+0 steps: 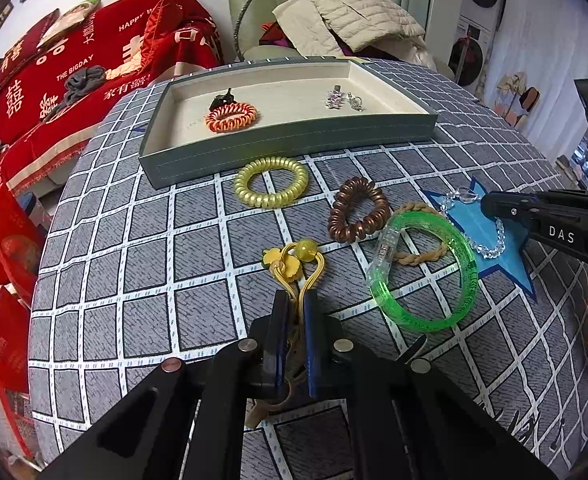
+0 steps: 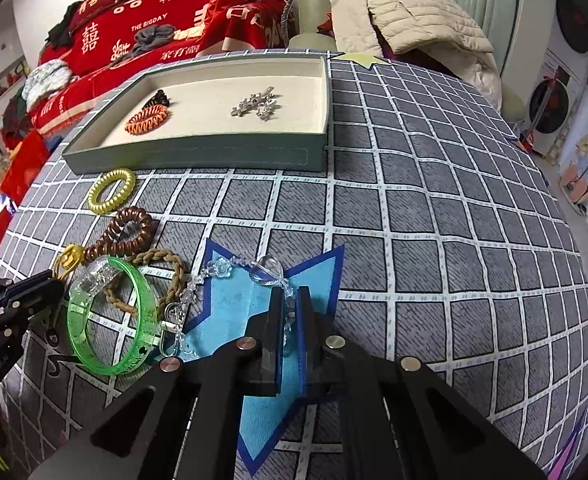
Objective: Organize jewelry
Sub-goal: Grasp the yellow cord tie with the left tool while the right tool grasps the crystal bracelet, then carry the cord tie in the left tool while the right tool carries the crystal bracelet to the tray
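A grey tray stands at the far side of the table, holding an orange coil hair tie, a black clip and silver jewelry. My left gripper is shut on the cords of a yellow flower hair tie. My right gripper is shut on a clear bead bracelet lying on a blue star mat. A yellow coil tie, a brown coil tie, a green bangle and a braided tan tie lie between the grippers.
The table has a grey checked cloth. A red blanket covers a sofa to the left. A beige jacket lies on a green chair behind the table. A yellow star mat lies by the tray's far right corner.
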Tool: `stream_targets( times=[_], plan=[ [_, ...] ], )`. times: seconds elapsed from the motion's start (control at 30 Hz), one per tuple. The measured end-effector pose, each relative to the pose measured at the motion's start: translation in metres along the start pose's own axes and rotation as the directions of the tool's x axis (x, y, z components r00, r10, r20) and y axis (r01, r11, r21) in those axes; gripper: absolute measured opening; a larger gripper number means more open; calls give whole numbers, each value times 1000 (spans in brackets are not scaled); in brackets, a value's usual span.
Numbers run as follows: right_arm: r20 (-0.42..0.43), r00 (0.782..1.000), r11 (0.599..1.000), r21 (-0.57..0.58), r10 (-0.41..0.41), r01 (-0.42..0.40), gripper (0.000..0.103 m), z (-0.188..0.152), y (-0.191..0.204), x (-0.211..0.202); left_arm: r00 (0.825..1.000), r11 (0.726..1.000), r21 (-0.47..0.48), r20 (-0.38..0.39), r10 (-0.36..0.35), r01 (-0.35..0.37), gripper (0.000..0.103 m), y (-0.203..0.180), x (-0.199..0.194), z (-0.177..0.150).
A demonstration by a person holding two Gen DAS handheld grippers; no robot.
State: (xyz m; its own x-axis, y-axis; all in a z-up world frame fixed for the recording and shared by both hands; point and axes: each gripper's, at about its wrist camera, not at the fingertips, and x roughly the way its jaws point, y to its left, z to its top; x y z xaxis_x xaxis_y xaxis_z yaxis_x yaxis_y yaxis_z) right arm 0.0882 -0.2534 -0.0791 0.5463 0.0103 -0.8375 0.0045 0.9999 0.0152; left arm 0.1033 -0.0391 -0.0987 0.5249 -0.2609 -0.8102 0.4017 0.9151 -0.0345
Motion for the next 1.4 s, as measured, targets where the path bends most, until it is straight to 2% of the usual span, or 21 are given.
stream_targets(
  times=[0.43,0.8,0.87,0.97,1.17,1.2,1.23,1.27,1.4],
  plan=[
    [72,996,998,33,51,-54,6,12,-3,-25,999,997,-69,29,-23,25,29,20,-11,5],
    [135,988,997,12,73,-75,6,32,4,-50,998,995,-89,49,-44,48,29,33,-20,15],
    [142,987,997,8,80,-82,6,34,7,-53,999,995,-93,48,-24,29,29,34,-20,15],
    [143,986,996,1,88,-89,6,33,10,-55,996,995,-93,66,52,-46,29,35,-23,13],
    [151,983,994,6,105,-107,6,31,11,-59,996,990,-128,62,63,-55,30,46,-24,11],
    [154,982,994,8,108,-111,6,31,10,-60,996,990,-131,60,63,-55,33,47,-23,11],
    [156,982,994,8,110,-113,6,31,10,-61,997,989,-137,49,58,-50,72,49,-21,11],
    [158,981,993,9,113,-116,6,31,10,-62,997,988,-146,41,61,-54,103,50,-20,11],
    [161,979,992,6,121,-124,6,29,11,-64,993,987,-131,58,103,-94,103,49,-19,12]
  ],
)
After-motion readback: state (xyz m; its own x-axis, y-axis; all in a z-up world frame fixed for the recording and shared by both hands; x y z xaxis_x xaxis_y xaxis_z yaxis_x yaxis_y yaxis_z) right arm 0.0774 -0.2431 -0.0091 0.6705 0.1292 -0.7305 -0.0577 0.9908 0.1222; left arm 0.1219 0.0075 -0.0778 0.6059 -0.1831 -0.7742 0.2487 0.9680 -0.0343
